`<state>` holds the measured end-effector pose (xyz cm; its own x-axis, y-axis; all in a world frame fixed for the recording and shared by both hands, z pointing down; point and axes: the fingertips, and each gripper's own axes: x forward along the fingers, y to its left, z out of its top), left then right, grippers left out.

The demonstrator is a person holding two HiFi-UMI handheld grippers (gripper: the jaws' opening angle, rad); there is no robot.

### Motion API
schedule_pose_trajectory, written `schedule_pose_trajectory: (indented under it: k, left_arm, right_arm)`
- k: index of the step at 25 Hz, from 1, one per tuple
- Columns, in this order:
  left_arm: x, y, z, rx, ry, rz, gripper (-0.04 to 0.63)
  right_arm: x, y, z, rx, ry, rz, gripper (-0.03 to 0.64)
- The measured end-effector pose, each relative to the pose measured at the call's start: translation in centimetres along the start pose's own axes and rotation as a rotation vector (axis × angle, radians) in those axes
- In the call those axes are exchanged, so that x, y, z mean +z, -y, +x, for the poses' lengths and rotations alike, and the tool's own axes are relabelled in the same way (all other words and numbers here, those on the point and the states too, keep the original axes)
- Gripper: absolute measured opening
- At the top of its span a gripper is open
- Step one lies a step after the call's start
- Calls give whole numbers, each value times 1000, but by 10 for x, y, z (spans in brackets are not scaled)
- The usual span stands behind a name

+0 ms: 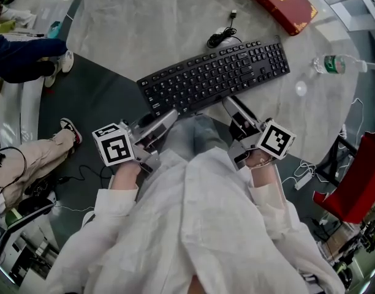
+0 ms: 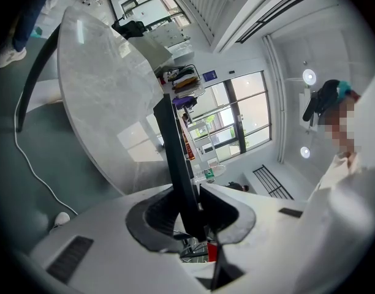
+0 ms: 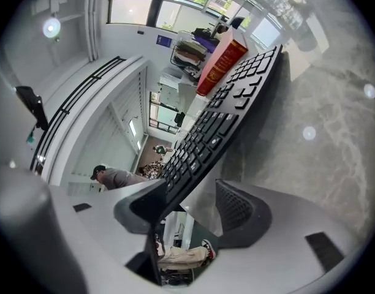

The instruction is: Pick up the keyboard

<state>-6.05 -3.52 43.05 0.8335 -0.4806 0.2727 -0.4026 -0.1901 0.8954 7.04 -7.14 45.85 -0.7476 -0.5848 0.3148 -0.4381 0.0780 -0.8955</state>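
While you look down in the head view, the keyboard (image 1: 215, 75) lies at the near rim of the table (image 1: 144, 23), just ahead of both jaw pairs. Your left gripper (image 1: 170, 116) is at its near left corner and your right gripper (image 1: 231, 105) at its near edge. Over to the left gripper view: the jaws are clamped on the keyboard's thin black edge. Now the right gripper view: the jaws stand apart, the keyboard's edge against one pad and clear of the other.

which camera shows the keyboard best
The head view: it shows the whole keyboard from above, every key row and both ends. The left gripper view shows only its thin dark edge. The right gripper view shows a slanted stretch of keys.
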Motion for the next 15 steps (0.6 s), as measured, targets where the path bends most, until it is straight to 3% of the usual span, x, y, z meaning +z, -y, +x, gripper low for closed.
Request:
schedule_pose_trajectory:
  k: [4,15]
  left_arm:
    - [-1,-1,1,1,-3,-3,104]
    - [-1,-2,1,1,-7,5,104]
  right_arm:
    - [1,14,4,16,22,79,262]
    - [19,40,14,9,136,206,265]
